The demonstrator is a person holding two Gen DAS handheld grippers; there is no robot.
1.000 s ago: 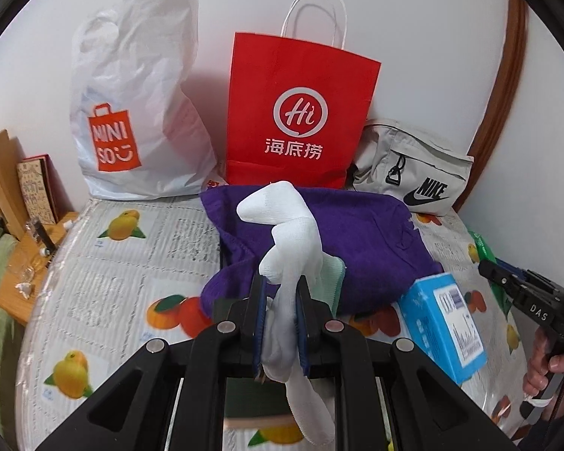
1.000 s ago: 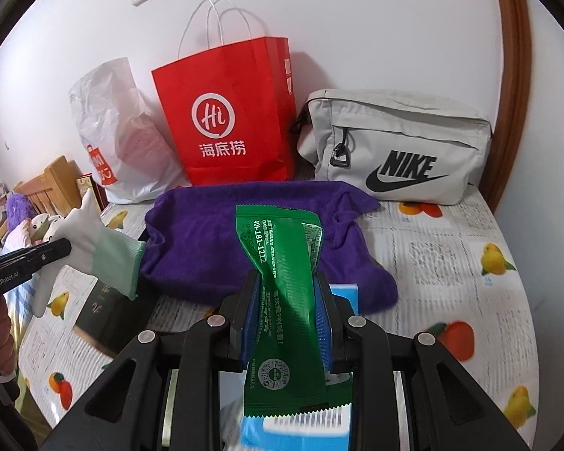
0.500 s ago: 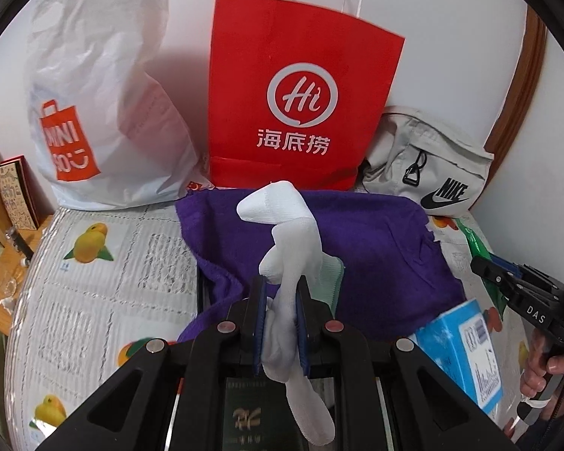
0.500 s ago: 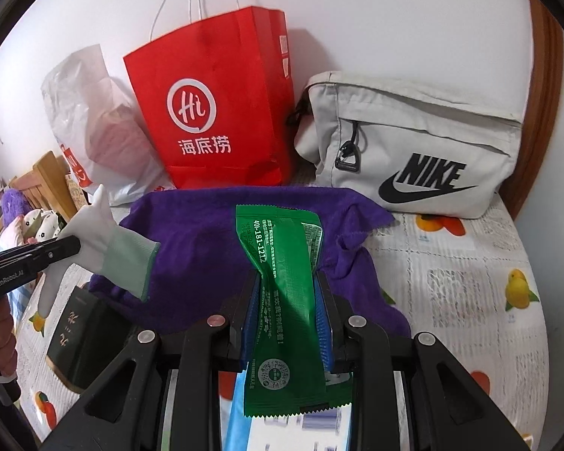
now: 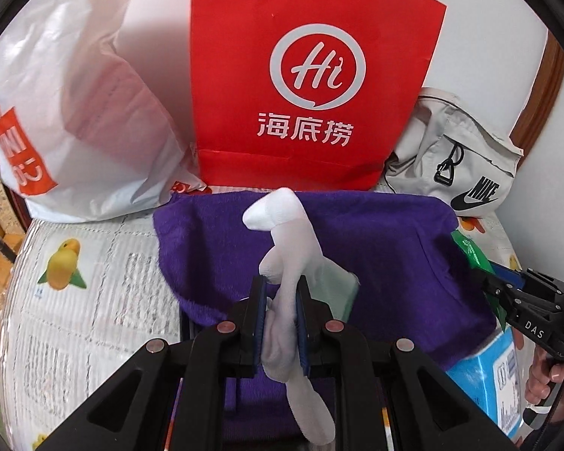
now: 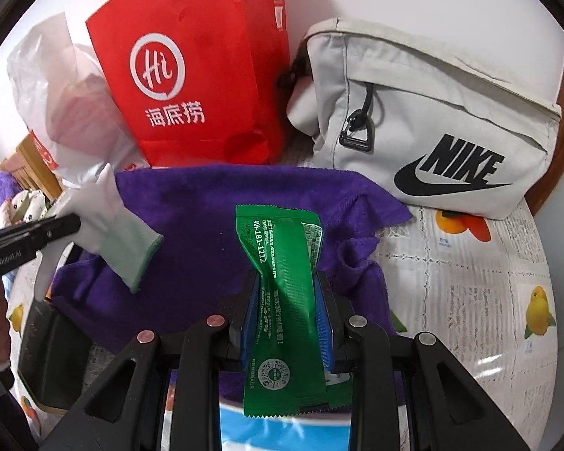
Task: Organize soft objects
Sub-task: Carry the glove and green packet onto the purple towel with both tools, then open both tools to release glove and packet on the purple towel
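My left gripper [image 5: 281, 302] is shut on a white glove with a pale green cuff [image 5: 285, 248], held above a purple towel [image 5: 379, 248]. My right gripper [image 6: 287, 300] is shut on a green sachet [image 6: 282, 282], also over the purple towel [image 6: 199, 225]. The glove [image 6: 112, 221] and the left gripper show at the left of the right wrist view. The right gripper [image 5: 522, 304] with the green sachet [image 5: 470, 251] shows at the right edge of the left wrist view.
Against the wall stand a white Miniso plastic bag [image 5: 75, 112], a red paper bag [image 5: 312, 82] and a grey Nike pouch [image 6: 432, 120]. A blue box [image 5: 485, 379] lies by the towel's near right, a dark green box [image 6: 45, 357] by its left. The fruit-print tablecloth [image 5: 75, 300] covers the table.
Both grippers have moved forward towards the bags at the wall, each keeping its hold. The bags and towel now look larger and closer.
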